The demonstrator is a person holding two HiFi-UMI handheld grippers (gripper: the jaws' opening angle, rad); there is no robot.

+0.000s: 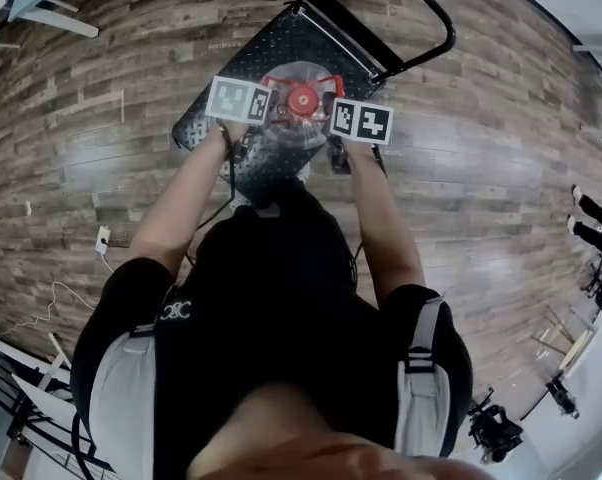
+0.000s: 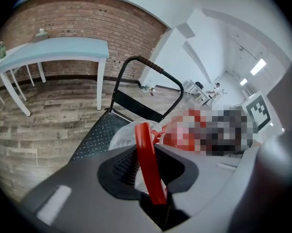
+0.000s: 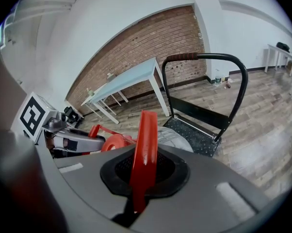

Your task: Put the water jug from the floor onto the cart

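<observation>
A clear water jug with a red cap hangs over the near end of the black cart platform; I cannot tell whether it touches the deck. My left gripper and right gripper flank its neck. In the left gripper view the left gripper is shut on a red handle strap, with the jug body beyond. The right gripper is likewise shut on the red strap, beside the cap.
The cart's black push handle rises at the far end. A light blue table stands against the brick wall. A white cable lies on the wood floor at left, and stands and gear sit at right.
</observation>
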